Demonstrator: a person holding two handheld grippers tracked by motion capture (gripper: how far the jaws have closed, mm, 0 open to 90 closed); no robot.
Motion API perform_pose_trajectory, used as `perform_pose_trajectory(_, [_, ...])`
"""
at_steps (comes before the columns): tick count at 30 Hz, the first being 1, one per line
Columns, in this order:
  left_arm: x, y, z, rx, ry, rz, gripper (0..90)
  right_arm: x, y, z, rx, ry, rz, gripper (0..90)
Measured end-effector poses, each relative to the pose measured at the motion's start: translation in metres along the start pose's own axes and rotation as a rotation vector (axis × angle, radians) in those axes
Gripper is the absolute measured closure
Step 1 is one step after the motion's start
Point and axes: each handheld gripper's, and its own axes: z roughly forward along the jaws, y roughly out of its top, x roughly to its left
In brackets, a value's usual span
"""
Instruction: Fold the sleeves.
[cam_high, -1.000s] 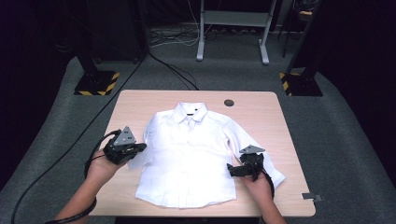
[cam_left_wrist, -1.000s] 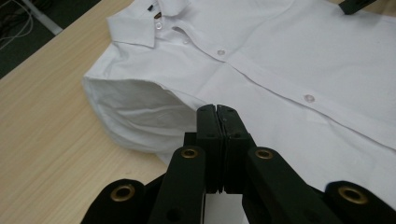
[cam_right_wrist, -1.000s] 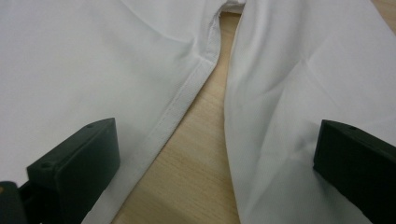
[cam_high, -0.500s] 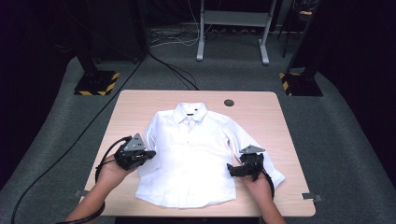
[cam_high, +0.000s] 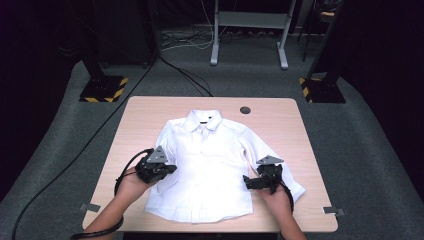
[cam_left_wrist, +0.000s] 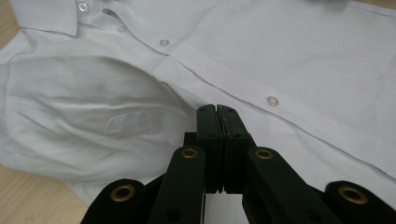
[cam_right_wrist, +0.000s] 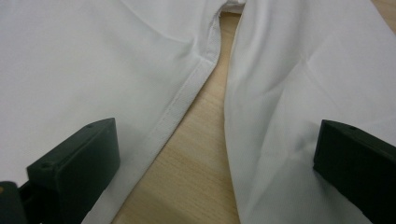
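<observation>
We are keeping the white shirt (cam_high: 212, 165) flat, front-up mid-bench, for folding: left tongs (cam_high: 169, 170) clenched empty over its folded-in sleeve (cam_left_wrist: 88, 121), right tongs (cam_high: 246, 181) released, straddling the other armpit seam.

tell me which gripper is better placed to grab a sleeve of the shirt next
Right. The right gripper has open jaws straddling the gap between body and sleeve of the shirt. The left gripper is shut above the front.
</observation>
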Motion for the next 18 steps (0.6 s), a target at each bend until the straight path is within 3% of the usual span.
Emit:
perform_pose_trajectory(13, [-0.001, 0.002, 0.016, -0.028, -0.026, -0.04, 87.9, 0.0, 0.0, 0.0, 0.0, 0.0, 0.0, 0.0])
perform_pose_trajectory(18, [-0.003, 0.004, 0.022, -0.049, -0.052, -0.062, 83.1, 0.0, 0.0, 0.0, 0.001, 0.0, 0.0, 0.0])
